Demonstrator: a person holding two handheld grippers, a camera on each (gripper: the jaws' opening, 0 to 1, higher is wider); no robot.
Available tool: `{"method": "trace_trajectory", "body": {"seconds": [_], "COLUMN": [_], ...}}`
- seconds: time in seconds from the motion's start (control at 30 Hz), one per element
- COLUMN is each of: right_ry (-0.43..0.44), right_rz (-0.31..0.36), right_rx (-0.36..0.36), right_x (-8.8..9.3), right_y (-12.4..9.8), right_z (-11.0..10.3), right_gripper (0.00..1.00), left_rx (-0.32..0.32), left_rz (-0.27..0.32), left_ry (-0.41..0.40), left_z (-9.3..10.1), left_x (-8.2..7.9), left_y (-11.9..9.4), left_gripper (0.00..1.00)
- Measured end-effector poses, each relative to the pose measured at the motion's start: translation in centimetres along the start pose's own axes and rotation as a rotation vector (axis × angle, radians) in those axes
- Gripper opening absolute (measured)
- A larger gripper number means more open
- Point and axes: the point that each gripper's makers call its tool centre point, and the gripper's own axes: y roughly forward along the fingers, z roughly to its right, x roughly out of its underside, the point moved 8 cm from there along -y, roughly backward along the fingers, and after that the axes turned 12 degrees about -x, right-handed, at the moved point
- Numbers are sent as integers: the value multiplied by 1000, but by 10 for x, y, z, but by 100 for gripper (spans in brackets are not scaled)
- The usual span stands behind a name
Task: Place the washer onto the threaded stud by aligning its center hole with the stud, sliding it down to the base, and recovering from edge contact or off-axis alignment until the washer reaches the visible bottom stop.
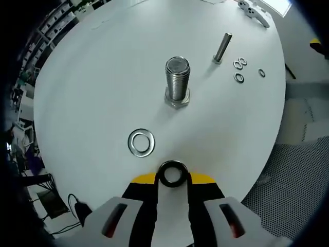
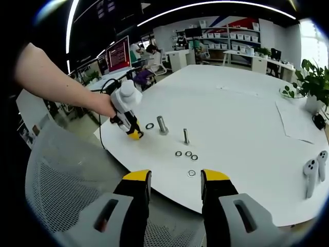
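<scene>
L gripper (image 1: 172, 177) clamps washer (image 1: 172, 174), stud (image 1: 178, 78) ahead, apart

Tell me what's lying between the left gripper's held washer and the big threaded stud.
In the left gripper view, a loose flat washer lies on the white table, slightly left of the line from the left gripper to the threaded stud; otherwise bare tabletop.

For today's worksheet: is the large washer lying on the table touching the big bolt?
Apart. The left gripper view shows bare table between the washer and the bolt.
</scene>
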Motion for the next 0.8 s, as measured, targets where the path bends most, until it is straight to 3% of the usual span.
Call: {"method": "trace_trajectory", "body": {"seconds": [0.53,0.8], "right_ry": [2,1], "right_rz": [-4,-5], "right_rx": [1,2], "right_x": [0,0], "right_y": [0,0], "right_z": [0,0], "right_gripper": [41,41], "left_rx": [18,21], "left_rz": [85,140], "left_ry": [49,66], "left_z": [-14,-23], "left_x": [-25,-46], "left_y": [-34,-52], "left_gripper": [19,19]}}
